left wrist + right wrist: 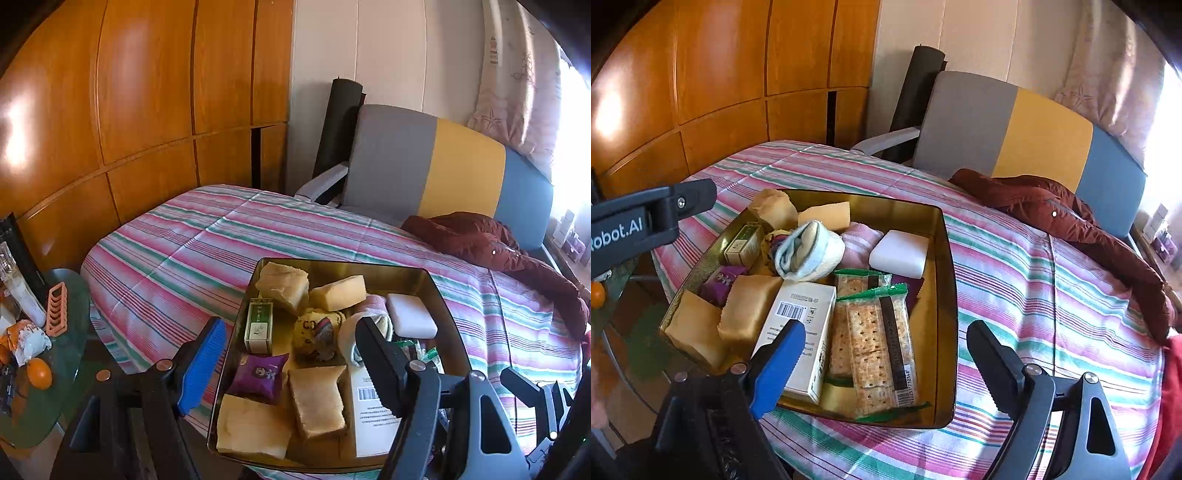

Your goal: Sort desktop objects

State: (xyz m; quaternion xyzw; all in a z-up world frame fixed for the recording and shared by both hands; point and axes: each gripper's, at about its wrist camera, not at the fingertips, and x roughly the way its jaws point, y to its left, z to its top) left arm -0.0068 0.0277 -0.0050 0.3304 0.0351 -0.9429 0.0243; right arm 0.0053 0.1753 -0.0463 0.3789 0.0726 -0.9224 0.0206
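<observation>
Gold tin tray [942, 258] of snacks and oddments sits on the striped tablecloth [1052, 295]

Both tongs hover over its near edge, holding nothing; left gripper [291, 354] gapes wide above the purple packet [258, 376]; right gripper [886, 350] spreads wide across the cracker packs [871, 332].
</observation>
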